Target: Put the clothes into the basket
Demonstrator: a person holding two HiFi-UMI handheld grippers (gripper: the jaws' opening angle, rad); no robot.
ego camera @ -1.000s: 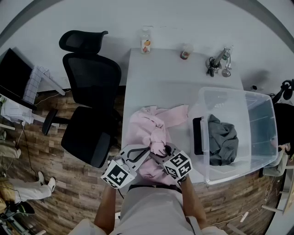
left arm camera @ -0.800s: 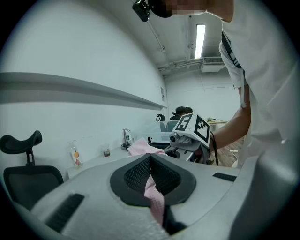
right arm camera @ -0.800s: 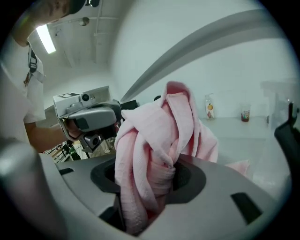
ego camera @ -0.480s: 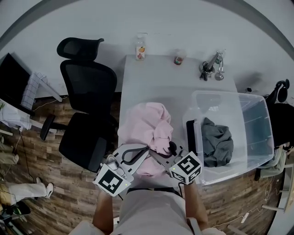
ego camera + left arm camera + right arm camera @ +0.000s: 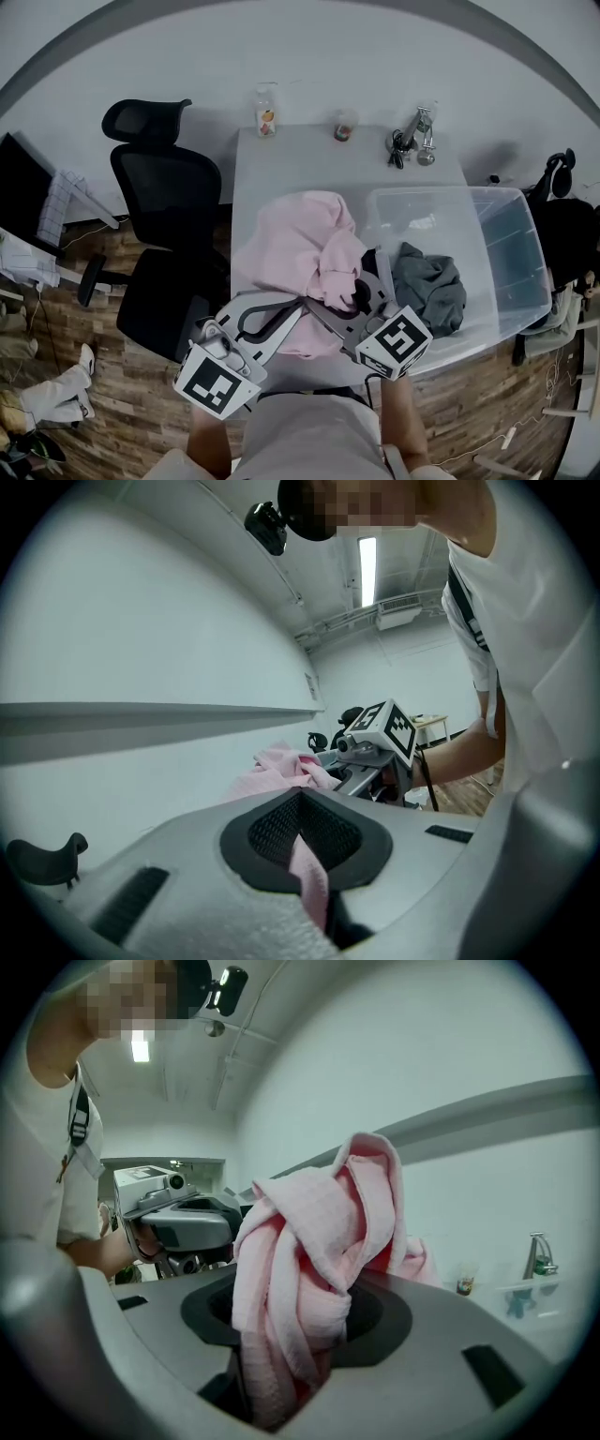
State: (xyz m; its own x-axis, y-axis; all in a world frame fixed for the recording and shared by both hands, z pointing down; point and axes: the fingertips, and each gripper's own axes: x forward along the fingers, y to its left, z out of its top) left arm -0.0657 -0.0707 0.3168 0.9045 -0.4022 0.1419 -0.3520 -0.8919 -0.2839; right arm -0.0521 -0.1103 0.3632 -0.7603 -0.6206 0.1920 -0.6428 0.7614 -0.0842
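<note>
Pale shirt [image 5: 534,667], maybe dark lanyard [image 5: 464,607], grey left tongs [image 5: 291,309], right tongs [image 5: 342,302], black-and-white marker cubes [image 5: 218,387]

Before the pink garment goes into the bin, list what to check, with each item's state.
1. Left gripper grip on the pink garment: ok, though only a thin strip is pinched.
2. Right gripper grip: ok, jaws closed on a thick bunch.
3. Garment free of the table: cannot tell, its underside is hidden.
4. Bin open on top: ok, no lid.
5. Room in the bin: ok, the gray cloth covers only part of the floor.
6. Garment over the bin: not ok, its bulk is left of the bin, over the table.
</note>
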